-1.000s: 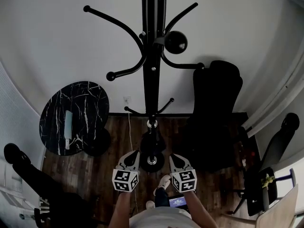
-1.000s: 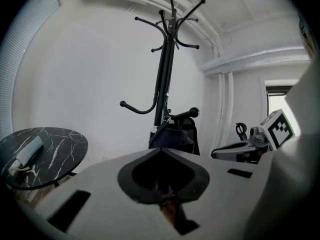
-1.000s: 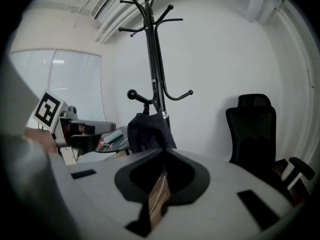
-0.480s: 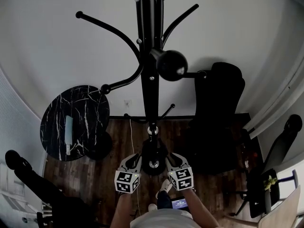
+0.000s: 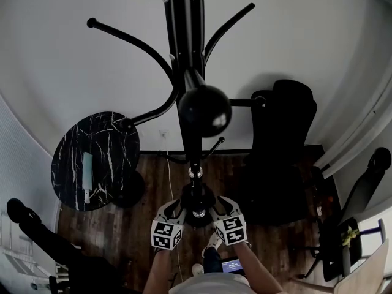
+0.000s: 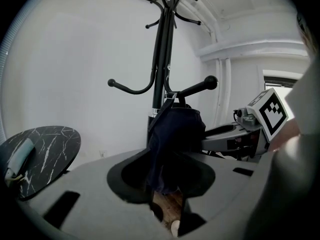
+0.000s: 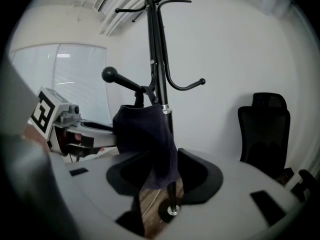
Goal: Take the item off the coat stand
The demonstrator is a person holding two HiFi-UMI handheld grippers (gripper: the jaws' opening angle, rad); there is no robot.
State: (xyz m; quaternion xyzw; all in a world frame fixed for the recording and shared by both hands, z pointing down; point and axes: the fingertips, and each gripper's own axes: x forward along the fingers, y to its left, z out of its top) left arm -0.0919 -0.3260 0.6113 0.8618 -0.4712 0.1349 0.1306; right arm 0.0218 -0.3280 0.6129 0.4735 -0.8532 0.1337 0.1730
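We stand over the coat stand (image 5: 192,72). Compared with a second ago it fills more of the head view: the ball-tipped hook (image 5: 204,110) that was small and high on the right of the pole now looms large at the centre of the picture. The round marbled bench (image 5: 95,158), the black office chair (image 5: 283,133) and the wooden floor (image 5: 138,225) lie where they did.

The left gripper (image 5: 173,208) and the right gripper (image 5: 219,206) have drawn closer together and now flank the foot of the pole, one on each side.

The item, a dark cloth bag (image 6: 175,141), is still on the stand. Both gripper views show it hanging by its straps from a low ball-tipped hook, close against the pole. In the left gripper view it hangs in the gap of the left jaws, which stand apart, and we see no pad pressing on it.

The right jaws have just been opening and now stand wide. In the right gripper view the bag's lower corner droops into the gap between them, and nothing is clamped. From the head view we cannot make the bag out against the dark pole and base.
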